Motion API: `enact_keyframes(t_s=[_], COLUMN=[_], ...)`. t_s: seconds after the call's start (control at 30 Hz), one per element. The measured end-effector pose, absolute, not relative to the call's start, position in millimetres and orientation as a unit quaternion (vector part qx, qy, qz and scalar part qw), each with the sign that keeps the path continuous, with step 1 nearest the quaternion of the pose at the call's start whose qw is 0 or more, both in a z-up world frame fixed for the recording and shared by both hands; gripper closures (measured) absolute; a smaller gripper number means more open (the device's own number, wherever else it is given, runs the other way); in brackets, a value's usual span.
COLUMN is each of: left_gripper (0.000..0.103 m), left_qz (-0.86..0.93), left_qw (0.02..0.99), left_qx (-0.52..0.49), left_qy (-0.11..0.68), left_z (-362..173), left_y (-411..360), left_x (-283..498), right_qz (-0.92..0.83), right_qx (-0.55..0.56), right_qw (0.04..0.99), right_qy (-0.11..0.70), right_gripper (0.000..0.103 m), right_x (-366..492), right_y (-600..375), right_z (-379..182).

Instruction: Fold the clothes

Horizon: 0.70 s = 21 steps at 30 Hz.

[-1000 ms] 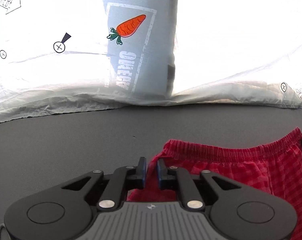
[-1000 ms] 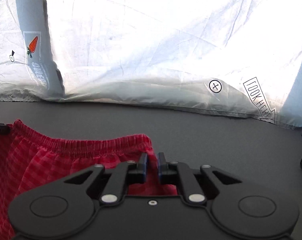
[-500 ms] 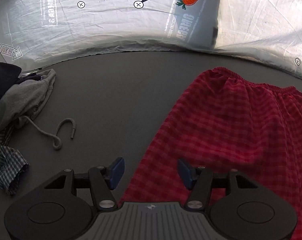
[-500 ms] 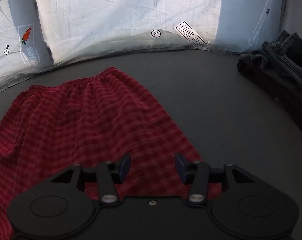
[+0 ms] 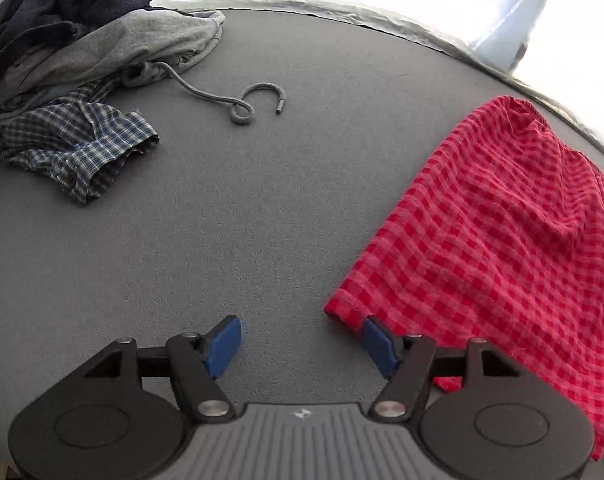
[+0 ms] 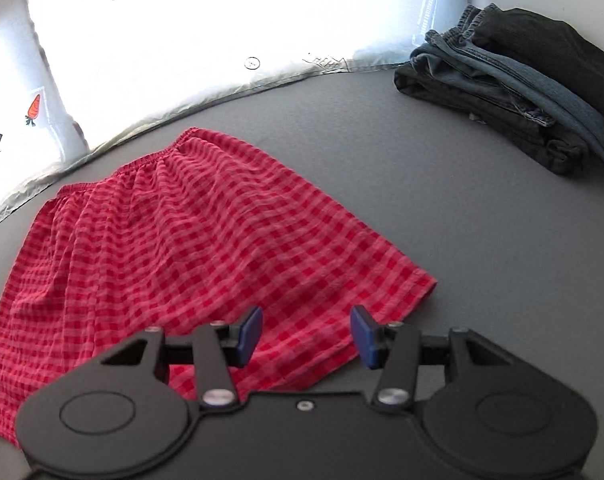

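One grey textured fabric tabletop (image 5: 262, 208) fills both views; bright white printed sheet (image 6: 206, 28) along top edge. Red checked shorts (image 6: 190, 240) flat, centre-left of right view. Folded dark jeans stack (image 6: 514, 80) upper right; crumpled clothes heap (image 5: 74, 52) upper left of left view. Left gripper (image 5: 302, 344), right gripper (image 6: 305, 334) spread wide, holding nothing.

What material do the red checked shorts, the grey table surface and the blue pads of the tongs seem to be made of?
Red checked shorts: thin woven cloth, probably cotton, matte; it lies in soft wrinkles and has a gathered waistband.
Grey table surface: looks like felt or a foam mat, matte, with a faint embossed texture.
Blue pads: seemingly rubber or soft plastic, smooth and dull; I cannot tell which.
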<state>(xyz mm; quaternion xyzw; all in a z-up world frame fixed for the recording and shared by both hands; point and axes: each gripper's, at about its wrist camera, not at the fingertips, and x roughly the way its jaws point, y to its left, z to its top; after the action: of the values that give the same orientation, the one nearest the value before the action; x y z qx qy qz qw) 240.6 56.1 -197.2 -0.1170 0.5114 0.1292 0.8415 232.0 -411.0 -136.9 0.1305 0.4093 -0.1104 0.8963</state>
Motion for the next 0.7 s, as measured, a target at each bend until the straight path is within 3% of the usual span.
enact_keyframes(t_s=[0.17,0.27,0.7], left_gripper=[0.027,0.025,0.025], left_qz=[0.084,0.060,-0.004], left_qw=[0.833,0.830,0.816], left_qx=[-0.141,-0.140,-0.135], left_qy=[0.528,0.536,0.562], left_z=[-193,-191,-200], left_y=[76,90,166], left_x=[234,232,250], right_qz=[-0.037,0.019,0.163], right_qx=[0.137,0.128,0.045], right_qw=[0.905,0.902,0.876], right_qy=[0.401,0.413,0.451], right_gripper=[0.076,0.083,0.083], right_x=[230,231,226], right_y=[-333,-274,-64], right_z=[-122,-121,-140])
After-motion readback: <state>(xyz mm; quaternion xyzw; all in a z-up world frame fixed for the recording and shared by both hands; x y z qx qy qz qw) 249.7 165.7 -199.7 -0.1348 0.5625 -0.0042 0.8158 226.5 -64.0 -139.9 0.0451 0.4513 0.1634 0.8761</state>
